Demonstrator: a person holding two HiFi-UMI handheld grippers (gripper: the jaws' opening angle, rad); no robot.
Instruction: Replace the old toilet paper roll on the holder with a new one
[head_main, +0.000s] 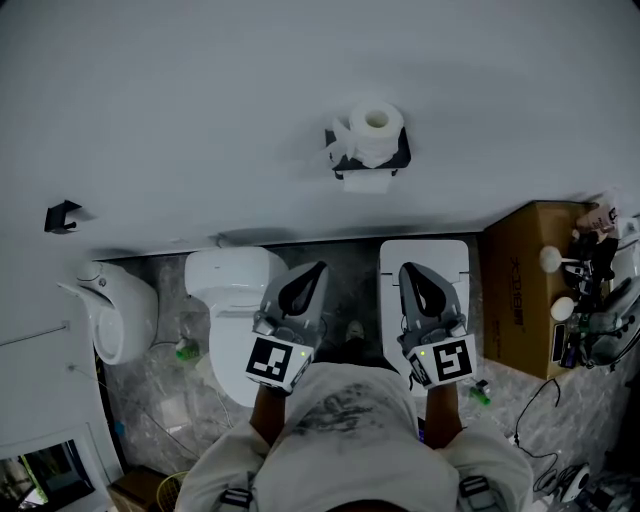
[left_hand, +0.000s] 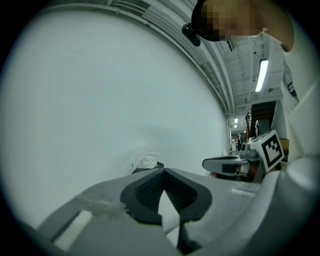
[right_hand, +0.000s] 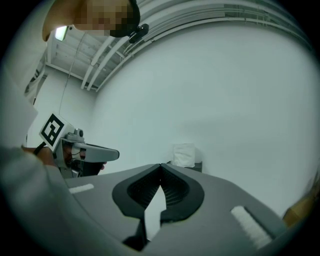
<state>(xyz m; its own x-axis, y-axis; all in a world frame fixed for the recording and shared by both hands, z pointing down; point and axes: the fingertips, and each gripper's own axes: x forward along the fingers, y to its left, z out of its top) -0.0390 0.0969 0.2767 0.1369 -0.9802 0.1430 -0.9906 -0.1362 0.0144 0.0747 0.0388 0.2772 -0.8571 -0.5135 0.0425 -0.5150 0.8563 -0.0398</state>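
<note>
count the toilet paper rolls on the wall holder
1 for sure: a toilet paper roll stands upright on top of the black holder. Some white paper under the holder may be a second roll, mostly hidden.

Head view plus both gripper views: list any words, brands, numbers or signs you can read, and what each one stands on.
No text can be read for certain.
Cardboard box: dark print runs up its side, too blurred to read.
Left tool and right tool: black-and-white square markers, patterns only, no words.
Toilet paper roll: no print visible.
</note>
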